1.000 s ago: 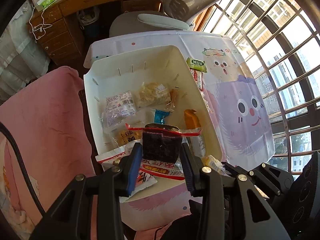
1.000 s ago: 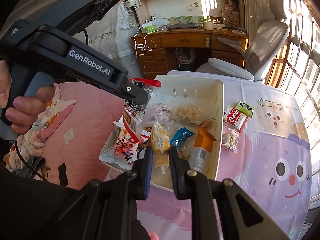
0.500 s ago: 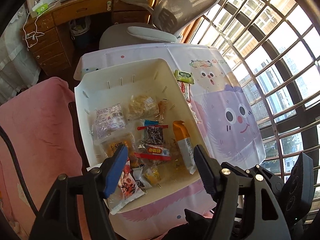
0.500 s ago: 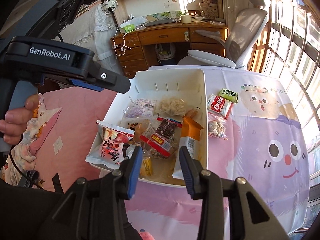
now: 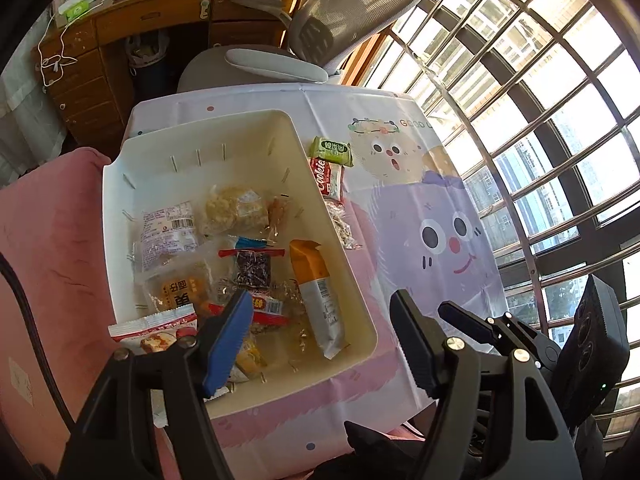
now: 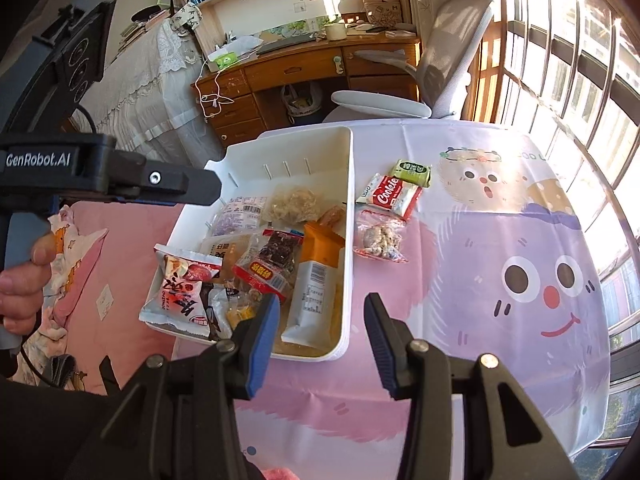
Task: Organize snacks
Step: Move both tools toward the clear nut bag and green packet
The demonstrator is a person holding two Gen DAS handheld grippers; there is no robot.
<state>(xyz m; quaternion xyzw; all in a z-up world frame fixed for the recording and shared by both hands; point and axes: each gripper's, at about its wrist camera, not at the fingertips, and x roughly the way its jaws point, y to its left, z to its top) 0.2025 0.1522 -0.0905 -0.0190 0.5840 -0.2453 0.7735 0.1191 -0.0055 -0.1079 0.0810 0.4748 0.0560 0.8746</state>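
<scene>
A white bin (image 5: 120, 208) (image 6: 347, 184) on the table holds several snack packets, among them a dark snack in clear wrap with red ends (image 5: 253, 266) (image 6: 280, 250) and an orange-and-white packet (image 5: 318, 294) (image 6: 316, 276). Outside the bin on the tablecloth lie a green packet (image 5: 332, 151) (image 6: 412, 171), a red Cookie packet (image 5: 326, 176) (image 6: 394, 196) and a clear nut bag (image 6: 380, 238). My left gripper (image 5: 320, 316) is open and empty above the bin's near end. My right gripper (image 6: 320, 316) is open and empty above the bin's near right wall.
The cartoon tablecloth (image 6: 520, 280) covers the table. A pink cloth (image 5: 52, 240) lies left of the bin. A grey office chair (image 5: 320, 32) and a wooden desk (image 6: 300, 68) stand behind the table. Barred windows (image 5: 540, 120) are at the right.
My left gripper let go of the dark snack, which now lies in the bin, and opened wide. My right gripper also opened. Both grippers pulled back and to the right.
</scene>
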